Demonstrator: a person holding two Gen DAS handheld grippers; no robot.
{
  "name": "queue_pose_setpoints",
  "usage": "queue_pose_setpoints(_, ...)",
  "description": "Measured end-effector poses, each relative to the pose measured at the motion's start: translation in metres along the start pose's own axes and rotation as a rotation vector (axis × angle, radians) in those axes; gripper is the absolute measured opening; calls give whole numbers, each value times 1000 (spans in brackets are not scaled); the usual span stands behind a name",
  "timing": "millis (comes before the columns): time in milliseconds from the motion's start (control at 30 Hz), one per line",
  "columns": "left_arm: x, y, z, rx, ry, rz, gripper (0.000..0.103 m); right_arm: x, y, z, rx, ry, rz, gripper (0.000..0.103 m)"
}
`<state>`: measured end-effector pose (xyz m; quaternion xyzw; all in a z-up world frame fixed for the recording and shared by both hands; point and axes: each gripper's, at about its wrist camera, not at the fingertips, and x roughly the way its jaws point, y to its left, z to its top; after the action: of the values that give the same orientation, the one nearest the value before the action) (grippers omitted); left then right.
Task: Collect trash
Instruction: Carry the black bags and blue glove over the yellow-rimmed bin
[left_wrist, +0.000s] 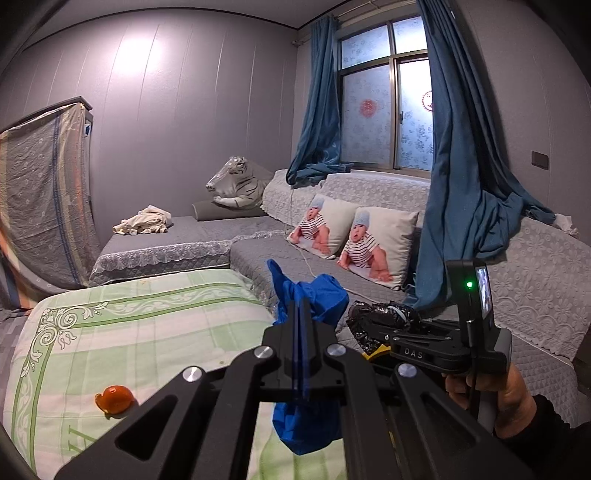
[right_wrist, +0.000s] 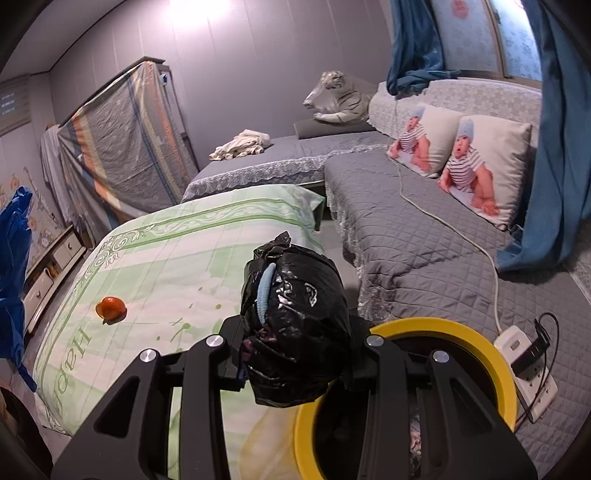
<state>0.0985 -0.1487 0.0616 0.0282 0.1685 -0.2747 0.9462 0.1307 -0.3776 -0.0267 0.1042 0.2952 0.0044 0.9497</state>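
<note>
Right wrist view showed right gripper (right_wrist: 295, 332) clamping crumpled black plastic bag (right_wrist: 295, 317), left gripper (left_wrist: 301, 332) pinching blue plastic bag (left_wrist: 317, 295); thin film risked slipping.

The right gripper (right_wrist: 295, 354) jaws clamp a tied black trash bag (right_wrist: 295, 325). Below and right of the jaws sits a yellow-rimmed bin (right_wrist: 491, 354); ahead and left, an orange peel (right_wrist: 110, 307) lies on the green-patterned table (right_wrist: 177, 258).
</note>
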Motion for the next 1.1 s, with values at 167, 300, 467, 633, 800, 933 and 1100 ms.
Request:
queue_pose_setpoints(167,5,-17,4,21,0,-35,1,-16,-17,-4,26,-30,-29,34)
queue_pose_setpoints(300,11,-30,6,36,3,-66,1,-28,-33,-6,51,-49,-54,34)
queue_pose_setpoints(467,23,-49,8,54,12,-101,1,-38,-51,-12,79,-68,-98,34)
queue_pose_setpoints(633,40,-66,7,73,30,-139,1,-46,-74,-20,120,-75,-140,34)
queue_pose_setpoints(800,68,-80,1,73,53,-183,1,-51,-94,-28,166,-77,-165,34)
queue_pose_setpoints(933,94,-91,-5,62,91,-210,1,-51,-106,-36,191,-73,-198,34)
queue_pose_setpoints(1100,124,-105,-20,69,141,-233,1,-43,-119,-45,222,-45,-216,34)
